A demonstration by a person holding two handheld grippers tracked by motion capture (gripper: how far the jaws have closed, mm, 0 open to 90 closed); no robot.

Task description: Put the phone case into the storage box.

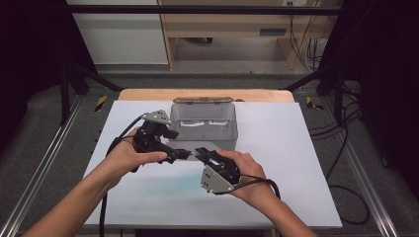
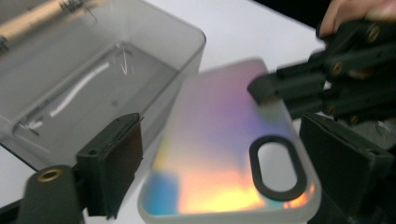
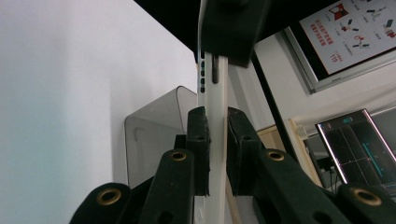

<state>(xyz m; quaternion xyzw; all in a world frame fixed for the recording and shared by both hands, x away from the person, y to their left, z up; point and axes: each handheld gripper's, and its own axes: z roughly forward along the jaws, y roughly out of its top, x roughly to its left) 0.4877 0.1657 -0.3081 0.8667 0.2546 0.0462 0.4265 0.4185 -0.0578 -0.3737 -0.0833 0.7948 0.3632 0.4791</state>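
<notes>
high view: left tool (image 1: 184, 153) and right tool (image 1: 199, 152) meet tip to tip just in front of a clear plastic box (image 1: 204, 125) on the white desk (image 1: 276, 148); box lid hinged open at the back; phone case hard to make out here.
left gripper view: iridescent phone case (image 2: 224, 149), flat face up, camera cutout ring near right jaw; left tool jaws spread on either side of it, contact unclear; right tool (image 2: 266, 88) pinches the far edge; box (image 2: 84, 79) just beside the case.
right gripper view: right tool (image 3: 217, 147) pressed on the case's thin edge (image 3: 215, 121), side buttons visible; box (image 3: 154, 135) behind.
</notes>
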